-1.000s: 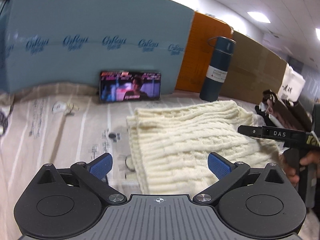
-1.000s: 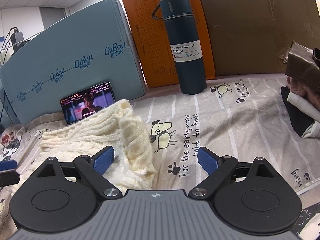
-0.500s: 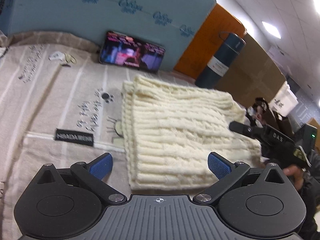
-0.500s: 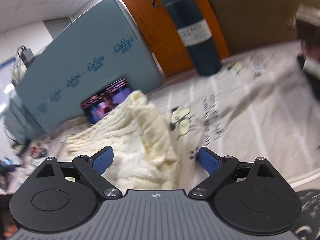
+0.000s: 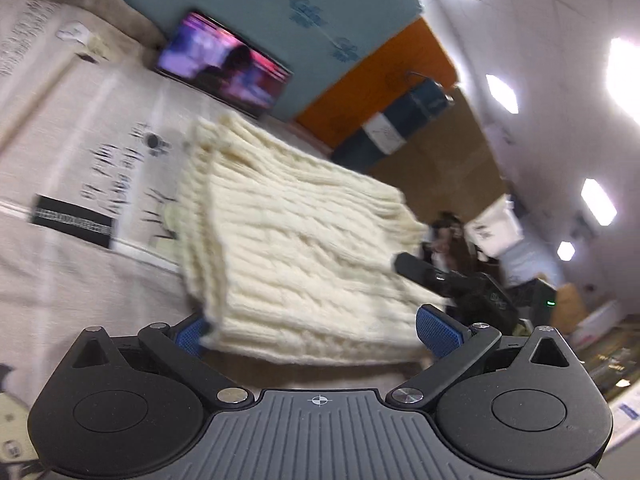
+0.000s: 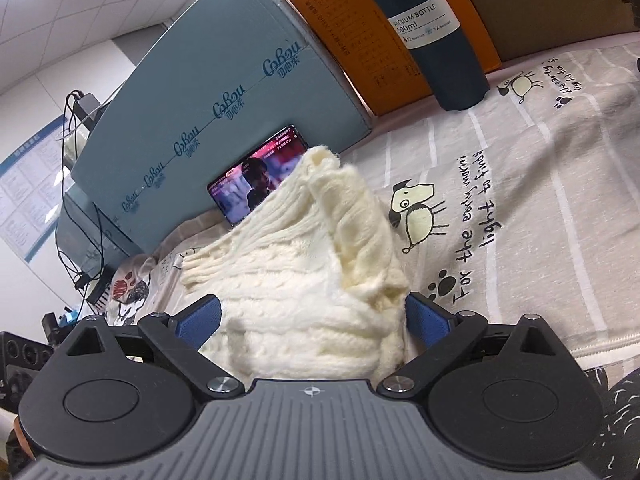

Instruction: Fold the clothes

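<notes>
Nearest the lens in the left wrist view, the left tool point(image 5: 316, 330) stood wide open with nothing gripped; the near hem of the cream knit sweater point(image 5: 304, 240) lay between its blue pads, one corner just at the left pad. In the right wrist view the right tool point(image 6: 312, 318) was equally wide open and empty, its pads flanking a bunched, raised end of the same sweater point(image 6: 304, 280).

The sweater lay already folded into a thick, roughly rectangular stack on the printed bedsheet point(image 6: 540, 208), directly ahead of both tools. Its ribs ran left to right across the left tool's view, and from the right tool the garment stretched away toward the left and rear. So each tool faced a different edge: the left at the flat hem, the right at the rumpled end. By my reading, the right tool was the closer, the knit filling its gap, and closing there would catch the loose fold.

Farther off, the phone point(image 6: 260, 176) leaned against the blue box point(image 6: 224, 80), well behind the sweater, and the dark vacuum bottle point(image 6: 436, 32) stood upright beyond, clear of the cloth.
</notes>
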